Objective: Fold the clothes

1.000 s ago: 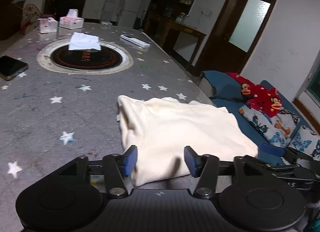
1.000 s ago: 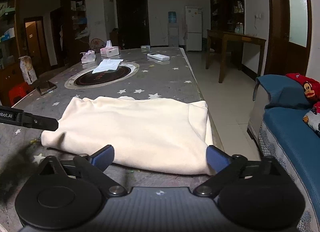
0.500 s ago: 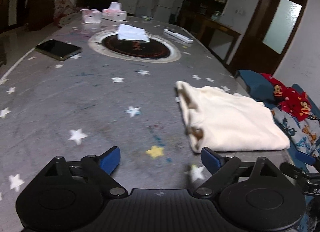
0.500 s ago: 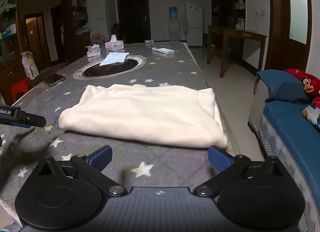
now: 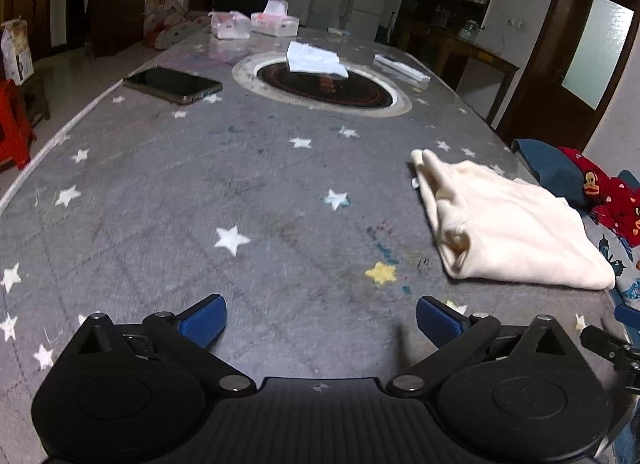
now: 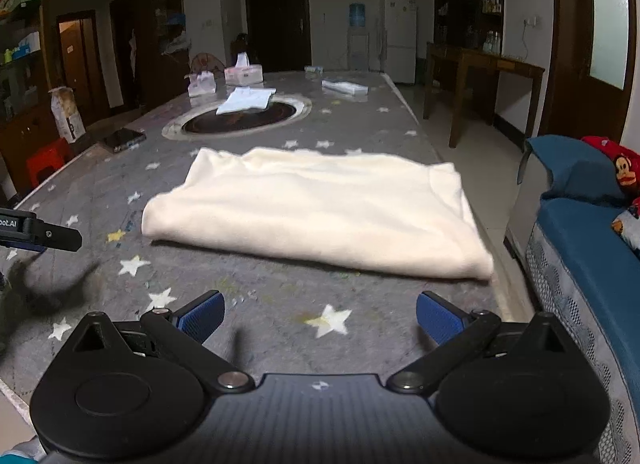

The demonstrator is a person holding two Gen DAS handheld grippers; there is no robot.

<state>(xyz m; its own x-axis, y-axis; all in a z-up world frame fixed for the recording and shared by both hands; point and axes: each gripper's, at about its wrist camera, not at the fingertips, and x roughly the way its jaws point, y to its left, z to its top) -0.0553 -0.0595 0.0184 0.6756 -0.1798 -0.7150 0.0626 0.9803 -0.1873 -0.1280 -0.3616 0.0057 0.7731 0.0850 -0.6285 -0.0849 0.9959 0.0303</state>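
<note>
Claws (image 6: 320, 314) apart, off folded garment (image 6: 320, 208)

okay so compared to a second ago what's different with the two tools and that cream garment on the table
The left tool let go of the cream garment: its jaws were nearly closed at the near edge, now wide open, and it has drawn back and off to the garment's left. The right tool also pulled back, still open, with bare table between it and the cloth. The garment stays folded flat; the phone and tissues have not moved.
</note>
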